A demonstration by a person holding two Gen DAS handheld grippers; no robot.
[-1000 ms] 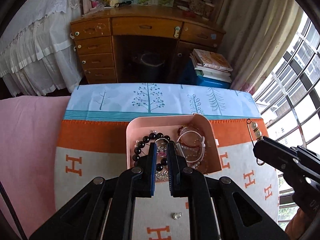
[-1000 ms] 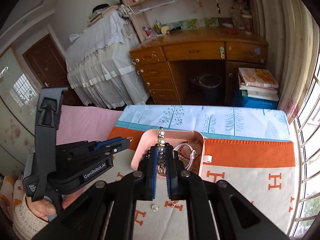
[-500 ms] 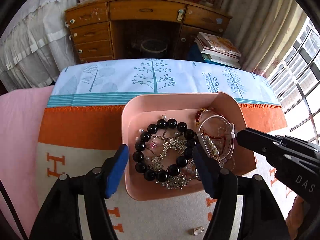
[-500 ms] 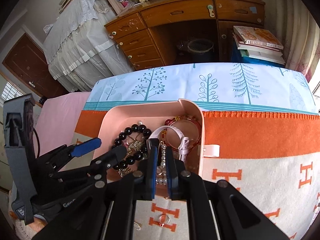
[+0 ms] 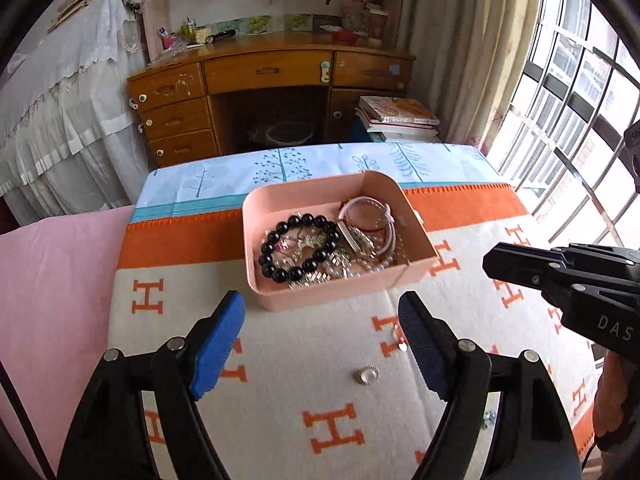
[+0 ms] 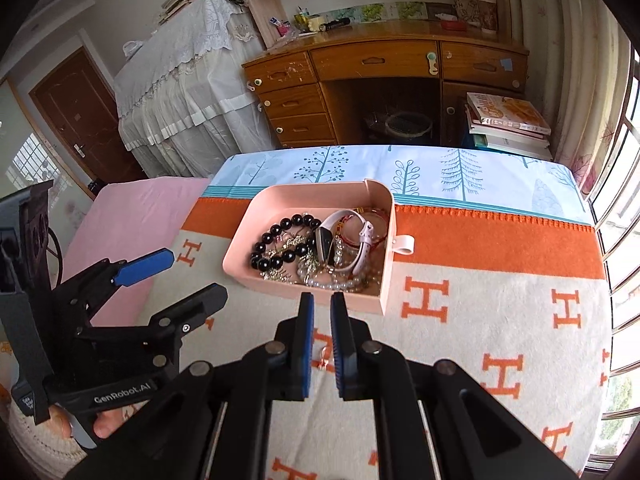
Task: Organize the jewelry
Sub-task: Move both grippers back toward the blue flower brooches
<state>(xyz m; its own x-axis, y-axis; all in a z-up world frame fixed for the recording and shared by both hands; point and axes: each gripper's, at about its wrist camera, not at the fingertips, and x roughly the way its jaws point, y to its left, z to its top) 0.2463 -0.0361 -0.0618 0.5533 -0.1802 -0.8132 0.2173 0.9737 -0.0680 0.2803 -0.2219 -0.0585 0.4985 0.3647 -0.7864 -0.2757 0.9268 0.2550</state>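
Pink tray (image 5: 276, 200) on a cream blanket (image 5: 304, 380) patterned with orange H letters and edged by a broad orange band. Beyond it, a pale blue cloth (image 5: 320, 160) printed with teal trees and a teal stripe. To the left, a plain pink sheet (image 5: 52, 272). In the tray: a black bead bracelet (image 5: 298, 248), a red bangle (image 6: 372, 224), a pale pink watch strap (image 6: 366, 240) and silver chains (image 5: 316, 276). Silver ring (image 5: 367, 375) on the blanket. Left gripper (image 5: 320, 334) black with blue pads; right gripper (image 6: 322, 308) likewise. Brown wooden desk (image 5: 272, 76); white lace cover (image 5: 60, 92); cream curtain (image 5: 460, 60).
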